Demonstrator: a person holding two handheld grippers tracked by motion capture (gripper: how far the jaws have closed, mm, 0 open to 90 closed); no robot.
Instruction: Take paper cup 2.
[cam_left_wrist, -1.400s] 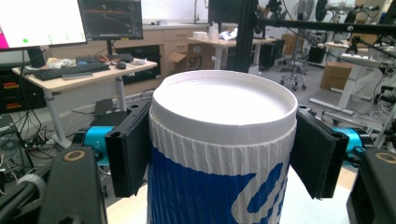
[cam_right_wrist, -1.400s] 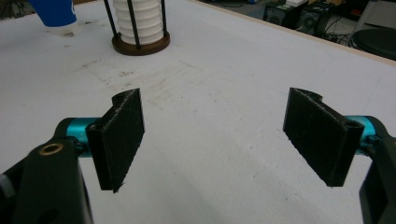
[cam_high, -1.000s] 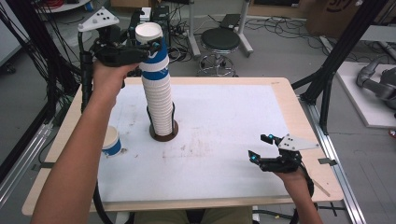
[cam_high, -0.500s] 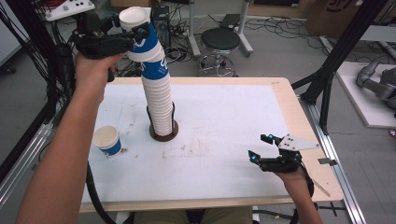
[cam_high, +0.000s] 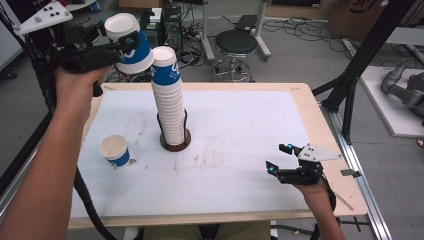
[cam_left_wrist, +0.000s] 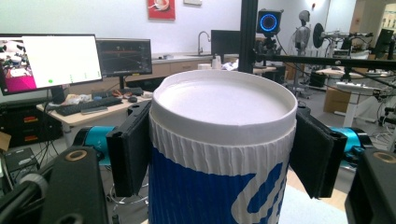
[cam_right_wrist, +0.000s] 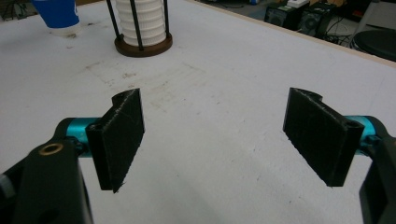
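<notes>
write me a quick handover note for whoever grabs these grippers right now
Left gripper: shut on a blue and white paper cup, lifted up and left of the cup stack, clear of it.
Right gripper: open, holding nothing, low over the white mat at the right.
The stack stands in its round holder mid-table. One loose cup stands upright on the mat at the left.
Done: top cup pulled off.
Left: probably set it down beside the loose cup, then carry on unstacking.
</notes>
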